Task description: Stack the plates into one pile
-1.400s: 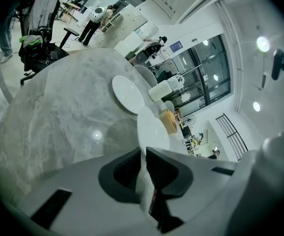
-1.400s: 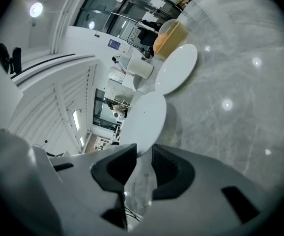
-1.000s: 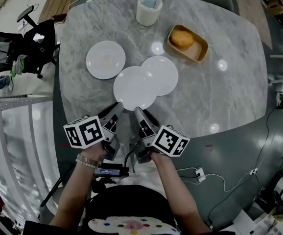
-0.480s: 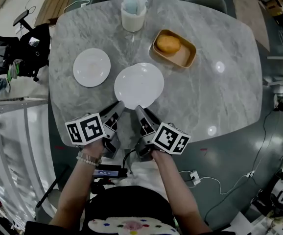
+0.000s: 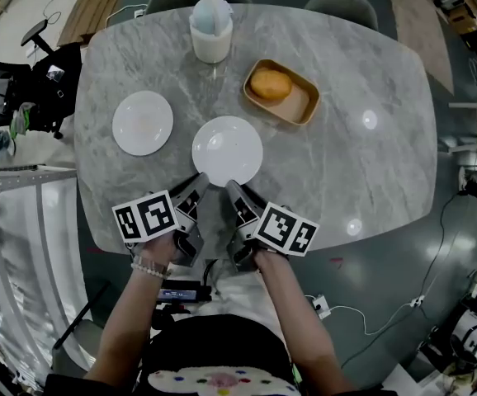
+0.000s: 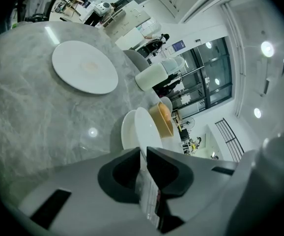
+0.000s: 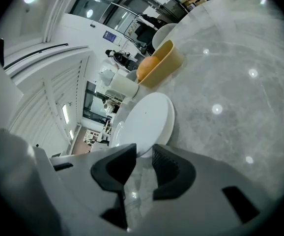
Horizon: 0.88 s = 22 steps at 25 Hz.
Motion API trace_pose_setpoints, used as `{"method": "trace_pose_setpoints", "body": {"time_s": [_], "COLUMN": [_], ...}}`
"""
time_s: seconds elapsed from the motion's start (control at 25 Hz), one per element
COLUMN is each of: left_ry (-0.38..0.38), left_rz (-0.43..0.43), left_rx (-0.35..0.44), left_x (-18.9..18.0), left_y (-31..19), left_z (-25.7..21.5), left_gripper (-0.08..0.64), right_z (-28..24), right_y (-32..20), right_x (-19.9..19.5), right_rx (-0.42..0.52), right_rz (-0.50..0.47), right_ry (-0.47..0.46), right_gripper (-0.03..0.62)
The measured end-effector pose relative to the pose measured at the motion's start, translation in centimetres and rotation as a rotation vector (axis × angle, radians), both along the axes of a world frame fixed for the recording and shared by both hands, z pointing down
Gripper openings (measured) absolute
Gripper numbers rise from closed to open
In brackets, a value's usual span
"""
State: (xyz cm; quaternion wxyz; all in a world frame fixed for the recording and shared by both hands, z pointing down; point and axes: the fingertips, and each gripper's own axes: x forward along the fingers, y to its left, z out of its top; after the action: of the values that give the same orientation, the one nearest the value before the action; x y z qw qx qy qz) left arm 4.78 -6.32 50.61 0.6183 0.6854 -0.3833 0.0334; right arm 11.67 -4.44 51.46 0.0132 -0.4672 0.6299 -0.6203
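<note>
1. Top plate [image 5: 227, 148] is held over the desk [image 5: 346, 139], toward its 7 o'clock side. It lies straight above the lower plate [image 6: 126, 132], probably so that the two edges match when it is put down. I cannot tell if the two plates already touch.
2. The left gripper [image 6: 143, 152] has narrow jaws that pinch the top plate's rim at 7 o'clock.
3. The right gripper [image 7: 144, 150] takes the same rim at 5 o'clock. Its jaws stand wider and have just opened a little, with the rim between them. I think two grips keep the plate level.
4. The third plate [image 5: 142, 123] lies alone at 10 o'clock from the pile, well apart, so the pile is not yet complete.
5. The cup [image 5: 211, 40] at 12 o'clock and the tray [image 5: 300, 110] at 1 o'clock are outside the work.
</note>
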Motion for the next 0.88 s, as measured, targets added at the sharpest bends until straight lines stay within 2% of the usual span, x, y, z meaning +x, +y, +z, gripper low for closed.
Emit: {"method": "trace_pose_setpoints", "body": {"time_s": [0.2, 0.44, 0.72, 0.88], "left_ry": [0.004, 0.0, -0.023, -0.048], "left_rz": [-0.026, -0.055, -0.069, -0.076], "left_rx": [-0.019, -0.025, -0.022, -0.039], "left_x": [0.3, 0.4, 0.2, 0.1], "left_y": [-0.3, -0.8, -0.9, -0.7], "left_z": [0.4, 0.6, 1.0, 1.6], "left_gripper": [0.046, 0.041, 0.038, 0.04], "right_z": [0.4, 0.3, -0.5, -0.4], "right_y": [-0.3, -0.1, 1.0, 2.0], "right_x": [0.3, -0.3, -0.5, 0.0], "right_rx": [-0.027, -0.019, -0.007, 0.005], "right_rz": [-0.034, -0.134, -0.162, -0.187], "right_ry": [0.008, 0.023, -0.013, 0.026], "right_gripper": [0.106, 0.133, 0.152, 0.148]}}
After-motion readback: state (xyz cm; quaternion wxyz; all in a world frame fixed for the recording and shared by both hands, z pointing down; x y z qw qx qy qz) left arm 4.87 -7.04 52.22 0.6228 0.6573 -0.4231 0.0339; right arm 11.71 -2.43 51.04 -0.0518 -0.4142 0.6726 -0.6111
